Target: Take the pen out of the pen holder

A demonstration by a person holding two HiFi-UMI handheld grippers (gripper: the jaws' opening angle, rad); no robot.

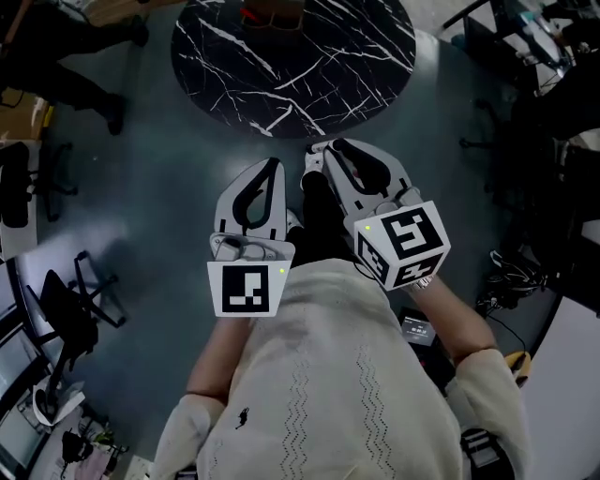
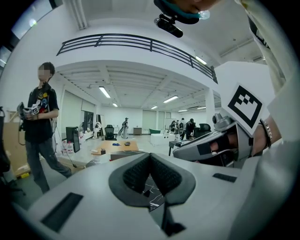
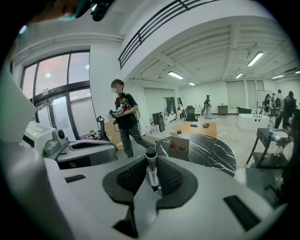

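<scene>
In the right gripper view my right gripper is shut on a white pen with a dark cap, which stands upright between the pads. The brown pen holder sits well beyond it on a round black marble table. From the head view both grippers are held close to my body, short of the table. The holder shows only as a reddish shape at the top edge. My left gripper is shut with nothing in it; its pads meet in the left gripper view.
A person in a black shirt walks at the left beyond the table, also in the left gripper view. Black chairs stand on the grey floor at my left. Cables and equipment lie at my right.
</scene>
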